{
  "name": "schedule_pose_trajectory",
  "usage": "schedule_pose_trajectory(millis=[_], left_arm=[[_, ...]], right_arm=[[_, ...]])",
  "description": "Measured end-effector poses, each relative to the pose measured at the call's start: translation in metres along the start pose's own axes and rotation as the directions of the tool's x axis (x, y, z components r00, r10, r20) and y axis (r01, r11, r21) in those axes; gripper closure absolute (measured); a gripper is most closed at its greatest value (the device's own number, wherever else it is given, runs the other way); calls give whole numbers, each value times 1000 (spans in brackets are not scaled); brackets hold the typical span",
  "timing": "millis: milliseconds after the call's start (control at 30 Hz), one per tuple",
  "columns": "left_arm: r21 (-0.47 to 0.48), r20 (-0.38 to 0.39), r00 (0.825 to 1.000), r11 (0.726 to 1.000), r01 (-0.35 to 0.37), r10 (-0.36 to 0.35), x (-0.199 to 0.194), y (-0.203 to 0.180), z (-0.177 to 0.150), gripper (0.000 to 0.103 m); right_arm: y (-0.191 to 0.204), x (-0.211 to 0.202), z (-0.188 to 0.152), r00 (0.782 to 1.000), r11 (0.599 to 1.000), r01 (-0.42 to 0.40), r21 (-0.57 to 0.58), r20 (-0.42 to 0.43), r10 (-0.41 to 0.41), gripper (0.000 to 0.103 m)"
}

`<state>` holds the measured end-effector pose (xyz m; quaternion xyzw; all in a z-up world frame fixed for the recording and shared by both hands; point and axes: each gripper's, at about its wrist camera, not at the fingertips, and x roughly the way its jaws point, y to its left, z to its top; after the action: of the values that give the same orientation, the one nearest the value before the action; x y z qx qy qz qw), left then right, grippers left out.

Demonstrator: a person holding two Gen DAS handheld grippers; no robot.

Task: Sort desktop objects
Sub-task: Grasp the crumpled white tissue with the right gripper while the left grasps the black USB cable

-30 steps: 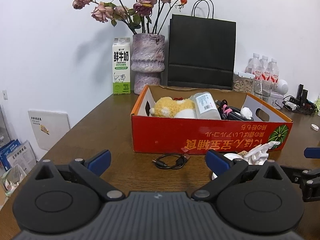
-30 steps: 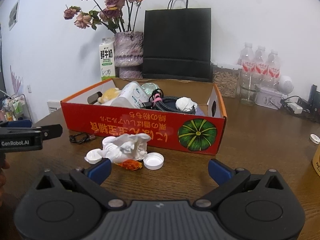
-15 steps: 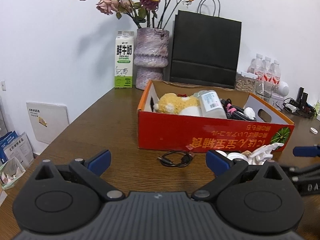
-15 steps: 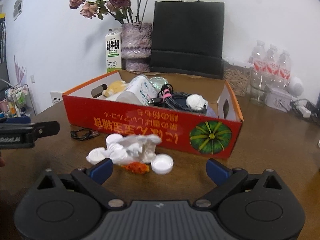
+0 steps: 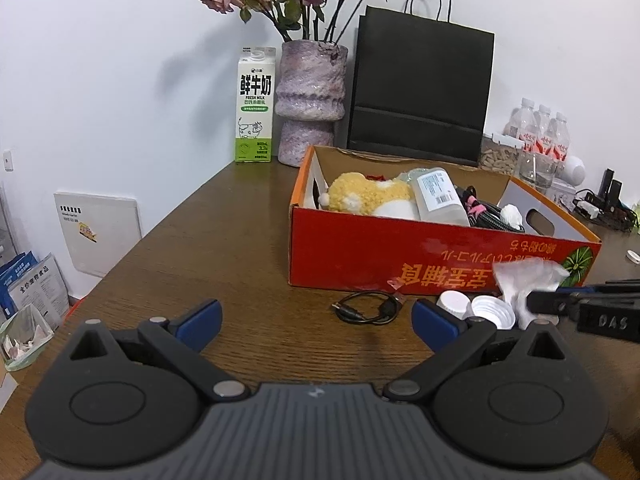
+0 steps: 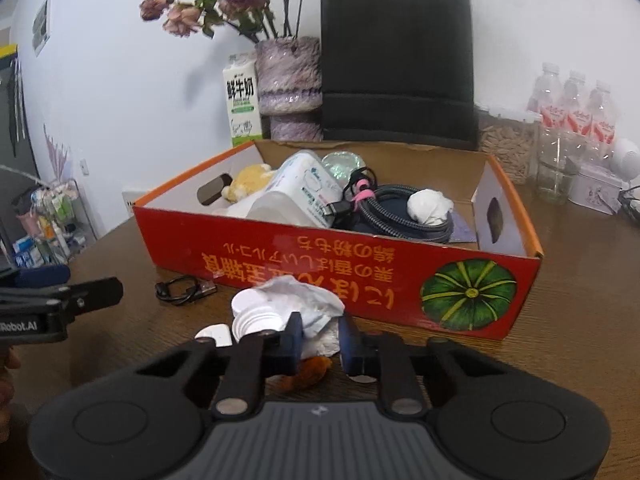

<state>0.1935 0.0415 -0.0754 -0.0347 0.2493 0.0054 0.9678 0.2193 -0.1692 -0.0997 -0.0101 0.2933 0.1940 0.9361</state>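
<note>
- The right gripper (image 6: 319, 338) has its blue pads pinched on the crumpled white wrapper (image 6: 308, 306), which sits on the table (image 6: 580, 320) just in front of the red cardboard box (image 6: 320, 264).
- At about 10 o'clock from that grip, white bottle caps (image 6: 256, 314) lie touching the wrapper; an orange scrap (image 6: 306, 374) lies under the fingers at 6 o'clock.
- The left gripper (image 5: 316, 320) hovers with its jaws spread wide and nothing between them.
- At its 12 o'clock, a coiled black cable (image 5: 368, 308) lies on the table, near the box's front wall.
- Inside the box: a yellow plush toy (image 5: 368, 196), a clear bottle (image 5: 438, 198) and a braided cable bundle (image 6: 400, 216).
- Behind the box, at 12 o'clock, stand a milk carton (image 5: 256, 106), a vase of dried roses (image 5: 312, 104) and a black paper bag (image 5: 420, 92).
</note>
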Motion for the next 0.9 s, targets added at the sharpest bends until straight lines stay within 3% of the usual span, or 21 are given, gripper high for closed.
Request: schedule_pose_trajectory(millis=[400, 900], left_arm=[[18, -25, 1000, 1000, -6, 7, 4, -4, -3, 0], [66, -126, 992, 998, -4, 12, 50, -34, 12, 7]], right_arm=[[-10, -18, 1, 998, 999, -20, 34, 62, 18, 92], [-41, -46, -1, 986, 991, 88, 102, 129, -101, 92]])
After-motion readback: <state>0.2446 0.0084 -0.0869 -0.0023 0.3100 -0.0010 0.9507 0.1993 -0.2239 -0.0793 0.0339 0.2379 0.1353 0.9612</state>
